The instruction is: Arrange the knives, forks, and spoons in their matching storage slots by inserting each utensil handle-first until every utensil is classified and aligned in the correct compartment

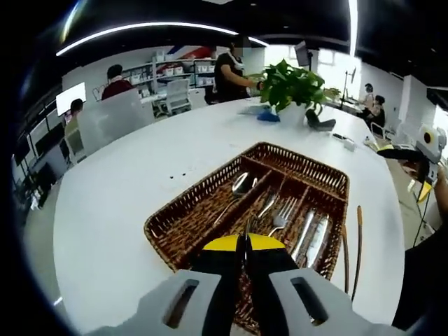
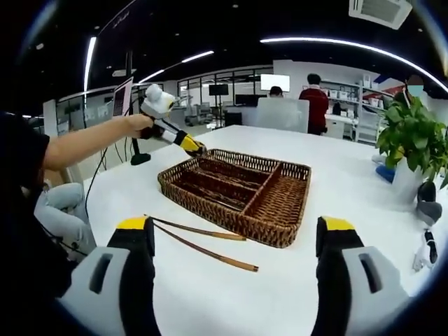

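the left gripper [image 1: 245,245] hangs over the wicker tray [image 1: 175,217] on the table [image 1: 126,182], fingers pinched on a thin utensil that could snag the weave. the right gripper [image 2: 234,234] gapes wide, empty, near two chopsticks [image 2: 210,255].

Left view close above basket [image 1: 210,210]; right view farther, side-on; both share it.

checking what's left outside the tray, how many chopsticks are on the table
2. Both chopsticks lie on the white table beside the wicker tray, between it and the right gripper, their far ends close together. More could be hidden behind the tray.
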Tool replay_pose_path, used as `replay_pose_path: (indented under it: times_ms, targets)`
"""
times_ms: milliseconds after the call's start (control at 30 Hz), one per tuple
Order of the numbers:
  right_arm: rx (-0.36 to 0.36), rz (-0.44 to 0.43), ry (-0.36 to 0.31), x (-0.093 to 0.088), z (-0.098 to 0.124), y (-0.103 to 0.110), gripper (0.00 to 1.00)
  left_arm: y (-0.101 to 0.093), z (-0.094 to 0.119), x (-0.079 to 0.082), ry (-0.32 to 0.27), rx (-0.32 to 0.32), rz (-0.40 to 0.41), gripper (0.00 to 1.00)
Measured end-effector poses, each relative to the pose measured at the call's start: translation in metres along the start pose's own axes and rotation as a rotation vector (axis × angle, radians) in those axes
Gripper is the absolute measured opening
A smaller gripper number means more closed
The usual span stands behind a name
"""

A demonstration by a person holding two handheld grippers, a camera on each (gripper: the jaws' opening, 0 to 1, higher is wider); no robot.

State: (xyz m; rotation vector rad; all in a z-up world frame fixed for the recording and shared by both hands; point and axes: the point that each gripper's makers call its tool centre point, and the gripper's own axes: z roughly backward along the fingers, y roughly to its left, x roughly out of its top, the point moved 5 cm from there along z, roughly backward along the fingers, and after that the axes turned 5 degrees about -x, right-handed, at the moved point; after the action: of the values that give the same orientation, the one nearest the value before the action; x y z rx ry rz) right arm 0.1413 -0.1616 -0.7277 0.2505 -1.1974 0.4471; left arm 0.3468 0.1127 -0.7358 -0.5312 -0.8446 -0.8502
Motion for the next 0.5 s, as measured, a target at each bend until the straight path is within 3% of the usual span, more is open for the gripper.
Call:
replay_pose_path:
  times_ms: [133,300,500]
  targets:
    - [0.003,0.004,0.011,-0.002,-0.003,0.003,0.98,0.011,-0.005,0.006,-0.003,0.005,0.03,0.01]
    - [0.005,0.005,0.023,-0.005,-0.003,0.004,0.98,0.023,-0.011,0.013,-0.051,0.002,0.102,0.01]
    - [0.005,-0.006,0.027,-0.008,-0.005,0.003,0.97,0.045,-0.015,0.008,-0.048,0.107,0.145,0.01]
